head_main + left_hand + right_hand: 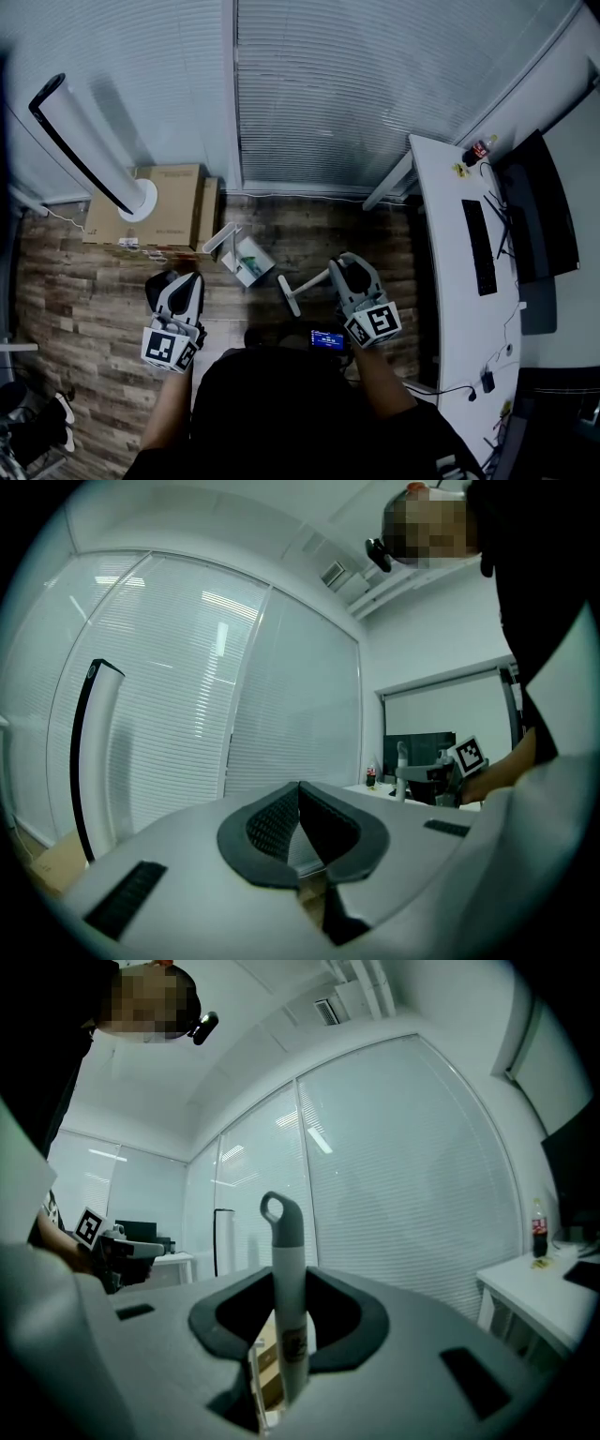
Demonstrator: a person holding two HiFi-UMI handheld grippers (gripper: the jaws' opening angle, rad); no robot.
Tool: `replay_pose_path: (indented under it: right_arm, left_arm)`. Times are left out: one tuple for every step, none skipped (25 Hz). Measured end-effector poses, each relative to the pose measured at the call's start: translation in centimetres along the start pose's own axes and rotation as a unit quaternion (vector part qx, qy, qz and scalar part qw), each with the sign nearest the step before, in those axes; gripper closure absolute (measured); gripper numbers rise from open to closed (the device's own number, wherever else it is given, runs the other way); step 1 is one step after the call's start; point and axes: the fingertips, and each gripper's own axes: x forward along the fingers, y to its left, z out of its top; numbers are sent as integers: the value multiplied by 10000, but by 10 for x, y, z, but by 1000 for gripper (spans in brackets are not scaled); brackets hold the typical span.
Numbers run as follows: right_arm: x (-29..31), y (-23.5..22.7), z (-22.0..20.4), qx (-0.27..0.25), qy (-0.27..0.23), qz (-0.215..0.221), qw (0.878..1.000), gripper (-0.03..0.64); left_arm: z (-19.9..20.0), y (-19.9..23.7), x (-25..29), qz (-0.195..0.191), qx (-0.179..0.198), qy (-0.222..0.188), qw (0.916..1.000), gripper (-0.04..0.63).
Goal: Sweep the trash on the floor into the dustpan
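Observation:
My right gripper [339, 269] [283, 1309] is shut on the white broom handle [287, 1279], which stands upright between the pads with its grey loop on top. In the head view the handle [307, 281] slants down to the broom head [289, 302] on the wood floor. A white dustpan [242, 257] with something green in it rests on the floor just left of the broom head. My left gripper [178, 279] [300, 803] hovers left of the dustpan, shut, its dark pads touching with nothing between them. Both grippers point level toward the blinds.
Cardboard boxes [171, 202] and a tall white and black tower fan [89, 145] stand against the blinds at the back left. On the right, a white desk [448, 281] carries a keyboard [478, 246], a monitor [532, 208] and a bottle [480, 148].

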Motion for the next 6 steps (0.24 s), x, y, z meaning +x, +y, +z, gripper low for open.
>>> replay_pose_path:
  right_arm:
    - [2,1,0,21,-9,-13,10000,511]
    - [3,1,0,41,-16,-27,10000,511]
    - [4,1,-1,56,-16,-46,10000,511]
    - [4,1,-1,71,-15,-67,10000,511]
    - [4,1,-2,87,-17,-89,9999,511]
    - [5,0,-2,104,-20,-112,9999,511]
  left_arm:
    - [0,3,1,-3,-16,-1,10000,598]
    - [0,5,1,-5,-33,-4,10000,598]
    - [0,8,1,-8,-50,-10,10000,598]
    - [1,10,1,-17,-66,-14,10000,598]
    - [1,12,1,-30,-82,-15,10000,598]
    - [1,14,1,-45,-98,-14,9999,598]
